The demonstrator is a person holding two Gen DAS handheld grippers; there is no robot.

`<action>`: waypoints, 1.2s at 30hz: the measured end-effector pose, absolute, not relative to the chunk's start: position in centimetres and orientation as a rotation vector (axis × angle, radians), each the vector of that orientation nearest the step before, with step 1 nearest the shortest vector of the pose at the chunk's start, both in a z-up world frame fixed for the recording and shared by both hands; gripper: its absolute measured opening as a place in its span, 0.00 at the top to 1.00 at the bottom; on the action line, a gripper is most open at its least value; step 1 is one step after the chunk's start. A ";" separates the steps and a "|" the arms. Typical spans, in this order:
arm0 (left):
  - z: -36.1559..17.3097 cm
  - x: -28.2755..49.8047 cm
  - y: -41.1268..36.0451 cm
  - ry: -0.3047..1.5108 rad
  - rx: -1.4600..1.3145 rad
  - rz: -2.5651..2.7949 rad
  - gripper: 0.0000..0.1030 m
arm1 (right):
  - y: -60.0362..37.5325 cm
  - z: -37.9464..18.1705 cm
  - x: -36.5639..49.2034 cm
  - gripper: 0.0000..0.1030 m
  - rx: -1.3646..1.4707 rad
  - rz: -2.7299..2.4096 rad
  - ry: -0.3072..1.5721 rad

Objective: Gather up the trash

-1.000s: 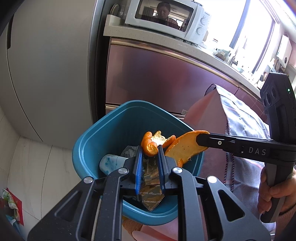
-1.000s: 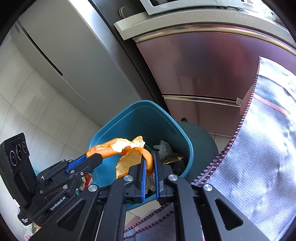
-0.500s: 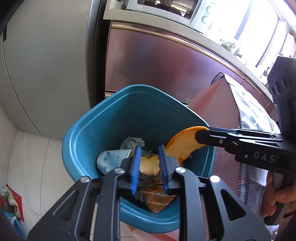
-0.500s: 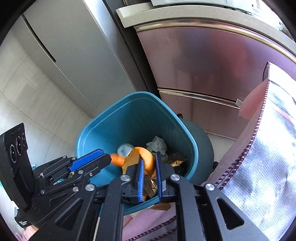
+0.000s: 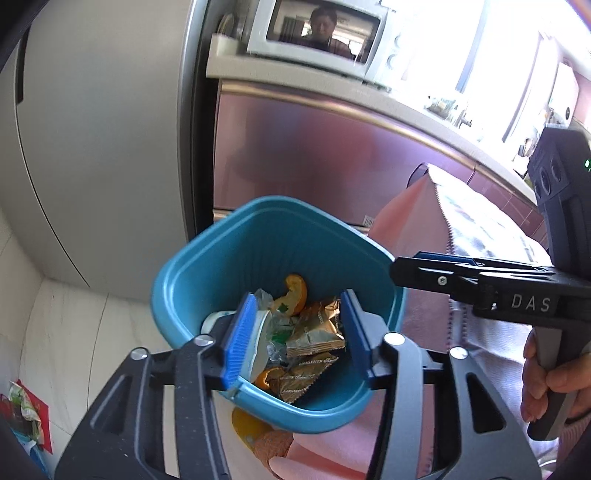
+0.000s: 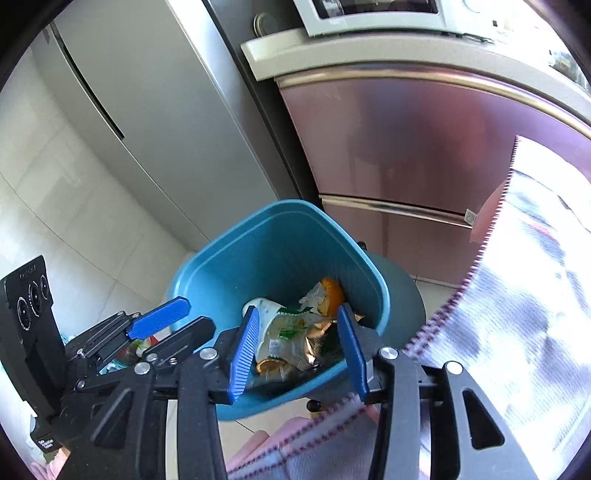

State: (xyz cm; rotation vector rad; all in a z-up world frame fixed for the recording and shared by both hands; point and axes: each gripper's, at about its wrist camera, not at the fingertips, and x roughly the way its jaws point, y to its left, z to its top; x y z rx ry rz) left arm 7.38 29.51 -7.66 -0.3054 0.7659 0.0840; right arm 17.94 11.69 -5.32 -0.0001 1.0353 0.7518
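A blue trash bin point(image 5: 207, 258) point(image 6: 229, 266) stands on the floor below both grippers. Inside it lie orange peel point(image 5: 295, 291) point(image 6: 330, 295), gold snack wrappers point(image 5: 317, 332) point(image 6: 306, 343), a clear crumpled wrapper point(image 6: 280, 332) and a white paper cup point(image 5: 258, 332) point(image 6: 258, 310). My left gripper point(image 5: 295, 336) hangs over the bin's near rim, its jaws opening with nothing between the blue pads. My right gripper point(image 6: 297, 347) is also over the bin, jaws opening and holding nothing. Each gripper shows in the other's view: the right gripper point(image 5: 436, 264) and the left gripper point(image 6: 166, 328).
A silver fridge point(image 5: 103, 129) point(image 6: 155, 110) stands left of the bin, a purple cabinet point(image 5: 314, 155) point(image 6: 424, 147) behind it with a microwave point(image 5: 321, 33) on the counter. A pink-edged grey cloth point(image 5: 472, 229) point(image 6: 517, 295) hangs at right. A hand point(image 5: 550, 376) grips the right handle. Packaging point(image 5: 22, 410) lies on the floor.
Both grippers held orange peel over the bin; both have opened and the peel has dropped into the bin among the wrappers.
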 end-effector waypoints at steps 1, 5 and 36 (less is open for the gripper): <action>-7.2 6.9 29.5 0.752 -0.300 0.084 0.47 | 11.1 -4.9 17.6 0.59 0.006 0.756 1.021; -5.2 4.8 28.8 0.686 -0.270 0.082 0.32 | 8.4 -2.7 15.4 0.54 0.033 0.757 0.927; 2.1 -8.3 11.6 0.278 -0.077 0.095 0.06 | -10.3 1.6 -5.0 0.07 -0.057 0.236 0.244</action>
